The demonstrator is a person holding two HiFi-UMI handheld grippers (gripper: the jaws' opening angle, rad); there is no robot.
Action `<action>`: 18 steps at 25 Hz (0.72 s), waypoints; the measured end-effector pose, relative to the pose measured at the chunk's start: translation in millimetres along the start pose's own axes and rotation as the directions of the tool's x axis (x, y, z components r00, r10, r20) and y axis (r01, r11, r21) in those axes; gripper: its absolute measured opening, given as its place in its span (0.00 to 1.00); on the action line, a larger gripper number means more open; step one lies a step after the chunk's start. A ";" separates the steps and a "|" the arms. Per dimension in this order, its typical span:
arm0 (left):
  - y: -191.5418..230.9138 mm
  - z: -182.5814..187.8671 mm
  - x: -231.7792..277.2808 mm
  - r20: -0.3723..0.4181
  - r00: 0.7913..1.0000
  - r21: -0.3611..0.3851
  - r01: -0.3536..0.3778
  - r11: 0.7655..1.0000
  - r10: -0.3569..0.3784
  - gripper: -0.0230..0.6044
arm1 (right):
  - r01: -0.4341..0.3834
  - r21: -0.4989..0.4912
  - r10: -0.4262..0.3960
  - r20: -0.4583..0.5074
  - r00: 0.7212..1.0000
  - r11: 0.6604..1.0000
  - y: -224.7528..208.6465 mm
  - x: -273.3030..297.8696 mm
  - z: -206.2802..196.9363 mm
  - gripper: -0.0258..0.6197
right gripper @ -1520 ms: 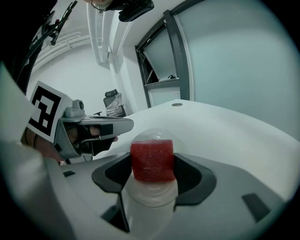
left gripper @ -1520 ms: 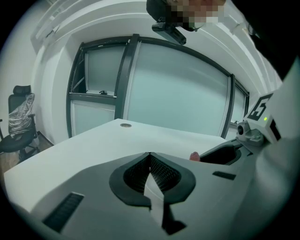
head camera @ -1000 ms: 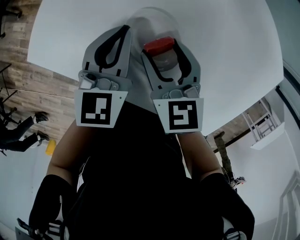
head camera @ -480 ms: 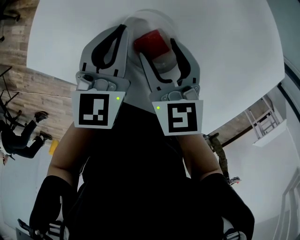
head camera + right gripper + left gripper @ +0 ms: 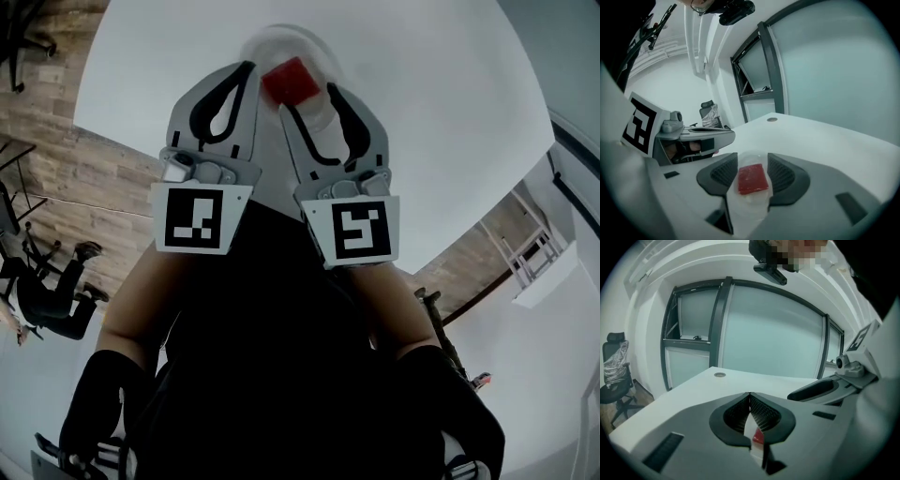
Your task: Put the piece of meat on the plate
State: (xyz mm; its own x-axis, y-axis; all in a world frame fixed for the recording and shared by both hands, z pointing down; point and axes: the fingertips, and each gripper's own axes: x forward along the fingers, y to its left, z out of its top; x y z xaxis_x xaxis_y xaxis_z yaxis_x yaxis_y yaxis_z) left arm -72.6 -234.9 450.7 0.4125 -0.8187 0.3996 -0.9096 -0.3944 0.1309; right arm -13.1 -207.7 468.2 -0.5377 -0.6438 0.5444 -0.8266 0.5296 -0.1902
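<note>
Lying flat on the clear plate point(image 5: 255, 47), the piece of meat point(image 5: 287, 81) sat near the 12 o'clock edge of the round white counter point(image 5: 450, 112) in the head view. It was a red, roughly square slab, and the plate under it showed as a pale, glassy disc.

The right claw point(image 5: 309, 98) hovered at the meat's 5 o'clock in that view, its marker cube toward the person's body. In the right gripper view, that claw point(image 5: 752, 159) stood with its jaws apart, and the meat point(image 5: 752, 178) appeared in the gap between the two ribbed pads without either pad pressing on it. The plate point(image 5: 749, 208) spread out beneath the meat and ran toward 6 o'clock under the jaws.

The left claw point(image 5: 242, 73) lay just beside the right one, at its 9 o'clock. The left gripper view showed this claw point(image 5: 749, 394) with its tips brought together and nothing held between them. Through the narrow slit below the tips, a sliver of the meat point(image 5: 758, 437) could be seen.

Farther off at 12 o'clock, a small round grommet point(image 5: 772, 119) was set in the counter point(image 5: 834, 140). An office chair point(image 5: 616, 376) stood on the floor at 9 o'clock in the left gripper view, in front of tall frosted windows point(image 5: 773, 333).
</note>
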 end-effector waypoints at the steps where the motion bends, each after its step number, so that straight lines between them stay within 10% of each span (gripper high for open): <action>1: -3.3 7.4 -5.8 0.015 1.000 0.009 -0.003 1.000 0.003 0.04 | 0.014 -0.011 -0.014 0.030 0.999 1.000 0.4 -7.0 7.5 0.33; 18: -62.7 105.5 -111.8 0.257 0.962 0.102 -0.117 0.988 0.088 0.04 | 0.002 -0.153 0.049 0.330 0.943 0.988 32.1 -124.2 98.6 0.05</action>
State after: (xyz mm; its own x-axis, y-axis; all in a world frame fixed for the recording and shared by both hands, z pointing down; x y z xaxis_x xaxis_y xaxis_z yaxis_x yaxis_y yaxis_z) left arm -56.4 -162.7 302.1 0.3301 -0.9298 0.1630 -0.9418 -0.3362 -0.0100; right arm 10.8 -165.2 314.0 -0.6024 -0.7632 0.2340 -0.7926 0.6066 -0.0618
